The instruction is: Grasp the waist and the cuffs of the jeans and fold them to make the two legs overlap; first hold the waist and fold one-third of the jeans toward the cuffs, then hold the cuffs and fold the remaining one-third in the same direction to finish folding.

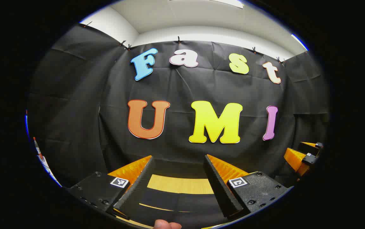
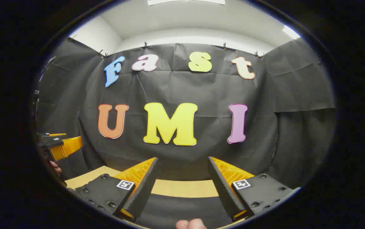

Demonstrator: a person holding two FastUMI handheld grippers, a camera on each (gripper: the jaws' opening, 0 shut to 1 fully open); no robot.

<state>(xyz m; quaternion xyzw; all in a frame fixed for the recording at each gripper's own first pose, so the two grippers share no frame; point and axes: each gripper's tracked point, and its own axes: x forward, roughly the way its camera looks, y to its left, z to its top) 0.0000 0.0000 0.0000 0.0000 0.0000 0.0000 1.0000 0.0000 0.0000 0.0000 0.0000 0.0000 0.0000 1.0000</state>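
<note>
Here both tongs, left (image 1: pixel 179 159) and right (image 2: pixel 182 160), gape over smooth tabletop (image 2: pixel 185 188).

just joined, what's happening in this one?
A person holds both grippers up, level, facing the booth's cloth wall. The left gripper and right gripper are open and hold nothing. Beyond the fingers lies a strip of wooden table with dark fabric in front. Folding has not visibly begun.
</note>
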